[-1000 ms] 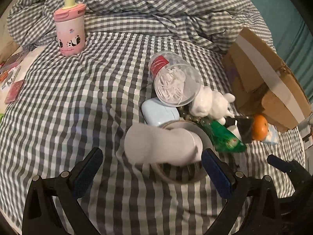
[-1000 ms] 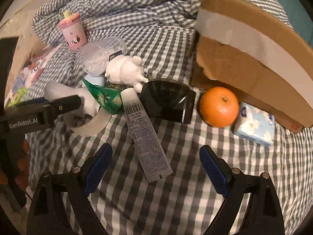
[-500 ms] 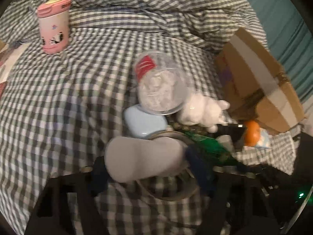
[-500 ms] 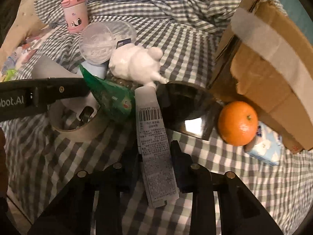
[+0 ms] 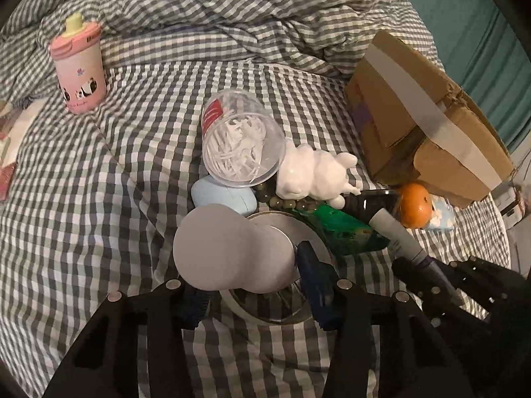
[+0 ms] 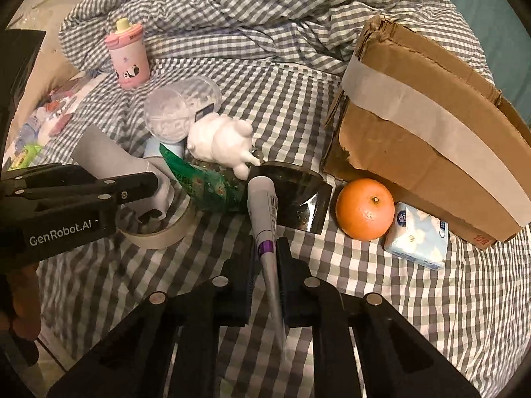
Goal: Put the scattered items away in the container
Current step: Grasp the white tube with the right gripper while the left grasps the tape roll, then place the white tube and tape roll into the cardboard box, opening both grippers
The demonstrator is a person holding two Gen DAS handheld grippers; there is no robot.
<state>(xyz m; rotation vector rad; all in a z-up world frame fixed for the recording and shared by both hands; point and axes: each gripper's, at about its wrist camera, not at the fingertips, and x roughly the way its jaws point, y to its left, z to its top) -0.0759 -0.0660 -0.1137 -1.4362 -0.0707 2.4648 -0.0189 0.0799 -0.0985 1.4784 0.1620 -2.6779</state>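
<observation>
My right gripper (image 6: pixel 265 265) points steeply down, its jaws clamped tight on a thin tube (image 6: pixel 265 219) that rises tilted from between the pads. My left gripper (image 5: pixel 252 285) tilts down the same way, its jaws closing with a pale grey bottle (image 5: pixel 232 252) between them, the blue pads against its sides. My hand (image 6: pixel 20 301) shows behind the left gripper.

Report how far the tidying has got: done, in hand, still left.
Done: nothing visibly packed; the cardboard box shows no opening.
In hand: right gripper is shut on the tube; left gripper is closing around the white bottle.
Left: orange, tissue pack, tape roll, white figurine, pink cup.
</observation>
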